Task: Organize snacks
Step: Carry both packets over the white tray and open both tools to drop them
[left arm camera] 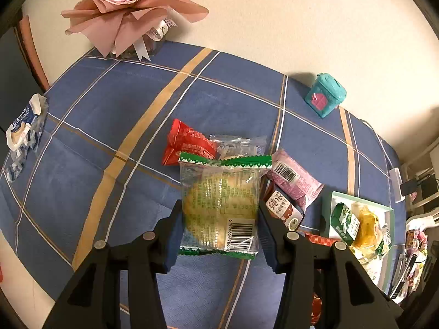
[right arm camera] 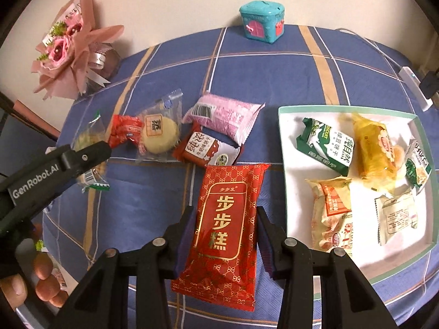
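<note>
My left gripper (left arm camera: 219, 219) is shut on a clear packet with green edges (left arm camera: 219, 200) that holds a round pastry, lifted above the blue checked cloth. In the right wrist view that packet (right arm camera: 87, 137) shows at the left, behind one of the left fingers (right arm camera: 93, 150). My right gripper (right arm camera: 225, 213) is shut on a long red packet with gold characters (right arm camera: 233, 186), held over the cloth beside the white tray (right arm camera: 282, 137). Several wrapped snacks lie in the tray. A pink packet (right arm camera: 222, 115), a brown-red packet (right arm camera: 208, 150), a clear packet with a pale cake (right arm camera: 159, 134) and a small red packet (right arm camera: 123, 131) lie on the cloth.
A pink flower bouquet (left arm camera: 129, 8) stands at the far left corner by the wall. A teal toy box (left arm camera: 326, 94) sits at the back edge. A blue-and-white wrapper (left arm camera: 24, 126) lies at the table's left edge. A white power strip (right arm camera: 414, 87) runs past the tray. A hand (right arm camera: 41, 282) shows lower left.
</note>
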A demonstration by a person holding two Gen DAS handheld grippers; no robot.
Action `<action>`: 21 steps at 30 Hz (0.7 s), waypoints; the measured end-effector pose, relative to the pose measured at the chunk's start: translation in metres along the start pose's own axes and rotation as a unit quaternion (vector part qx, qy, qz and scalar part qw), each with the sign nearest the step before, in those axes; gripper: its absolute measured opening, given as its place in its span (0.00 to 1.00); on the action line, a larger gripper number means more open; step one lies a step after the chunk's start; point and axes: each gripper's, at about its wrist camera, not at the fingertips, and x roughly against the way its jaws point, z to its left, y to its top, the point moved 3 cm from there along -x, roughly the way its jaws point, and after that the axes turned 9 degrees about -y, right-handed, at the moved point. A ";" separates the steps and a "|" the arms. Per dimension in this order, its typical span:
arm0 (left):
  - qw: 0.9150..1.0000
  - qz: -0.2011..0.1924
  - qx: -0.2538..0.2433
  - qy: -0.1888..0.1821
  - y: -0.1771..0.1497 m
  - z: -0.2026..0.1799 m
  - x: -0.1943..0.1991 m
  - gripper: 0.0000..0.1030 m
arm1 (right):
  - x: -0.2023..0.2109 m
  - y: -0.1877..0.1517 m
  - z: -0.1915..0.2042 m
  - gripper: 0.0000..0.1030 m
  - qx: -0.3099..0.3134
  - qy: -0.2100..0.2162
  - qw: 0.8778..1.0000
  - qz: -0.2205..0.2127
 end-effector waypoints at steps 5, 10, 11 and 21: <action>1.000 0.000 -0.011 -0.008 -0.001 -0.011 0.000 0.50 | -0.003 0.008 -0.007 0.44 -0.016 0.003 1.000 -0.004; 0.999 0.011 -0.032 -0.022 -0.015 -0.038 -0.004 0.50 | 0.002 0.013 -0.037 0.44 -0.052 -0.005 0.999 -0.010; 0.999 0.015 -0.041 -0.027 -0.017 -0.048 -0.006 0.50 | 0.002 0.015 -0.047 0.44 -0.064 -0.009 0.998 -0.011; 0.985 0.044 -0.155 -0.056 -0.057 -0.142 -0.022 0.50 | 0.013 0.011 -0.159 0.44 -0.173 -0.079 0.982 -0.021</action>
